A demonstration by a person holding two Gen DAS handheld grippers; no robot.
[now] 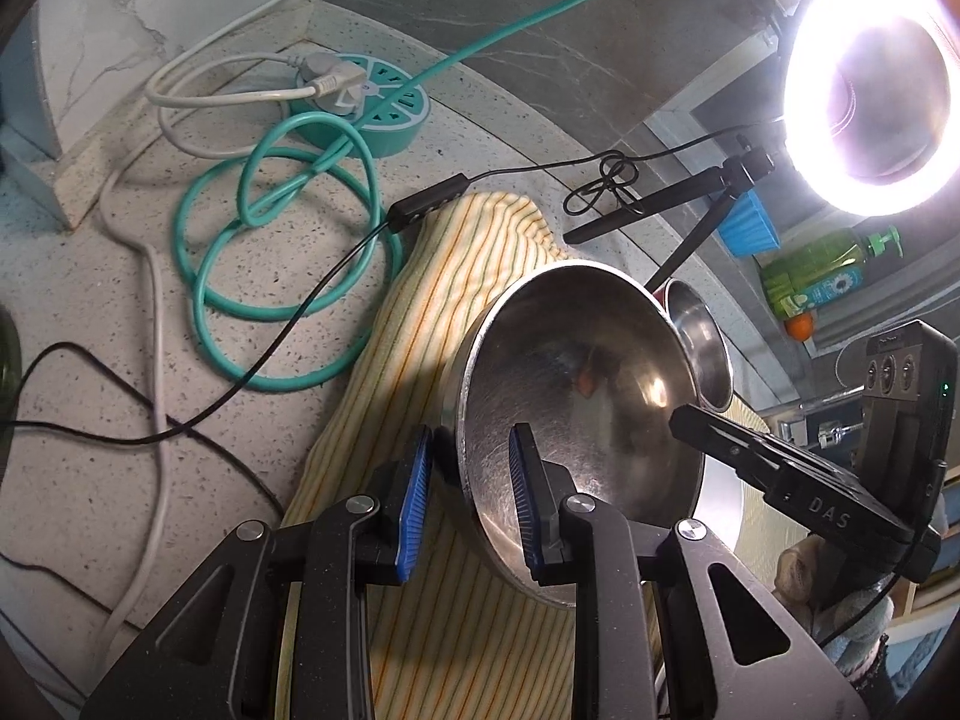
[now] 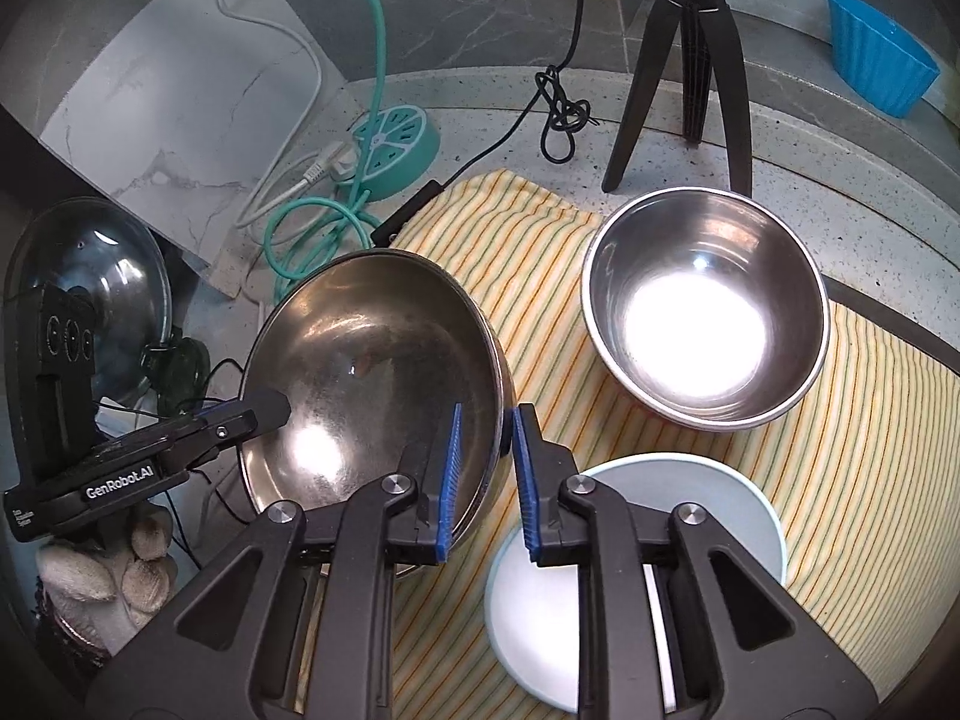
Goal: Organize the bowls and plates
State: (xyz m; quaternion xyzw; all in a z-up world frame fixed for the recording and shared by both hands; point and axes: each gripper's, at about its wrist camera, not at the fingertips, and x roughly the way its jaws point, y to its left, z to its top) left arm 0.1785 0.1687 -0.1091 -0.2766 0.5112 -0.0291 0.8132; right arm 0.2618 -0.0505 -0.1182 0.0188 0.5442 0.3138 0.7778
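Note:
A large steel bowl [image 1: 576, 372] [image 2: 372, 360] is tilted above the striped yellow cloth [image 1: 456, 276] [image 2: 840, 450]. My left gripper [image 1: 474, 438] has its blue pads on either side of the bowl's near rim and is shut on it. My right gripper [image 2: 491, 411] is shut on the opposite rim. In the left wrist view the right gripper [image 1: 690, 420] reaches in from the right. A smaller steel bowl [image 2: 708, 312] [image 1: 702, 348] stands upright on the cloth behind. A pale blue plate [image 2: 636, 540] lies on the cloth under my right gripper.
A teal round power strip [image 1: 366, 102] with coiled teal and white cables lies at the back left of the speckled counter. A black tripod [image 2: 690, 60] holds a bright ring light [image 1: 870, 84]. A blue ribbed cup [image 2: 876, 60] and a glass lid [image 2: 90, 288] are at the sides.

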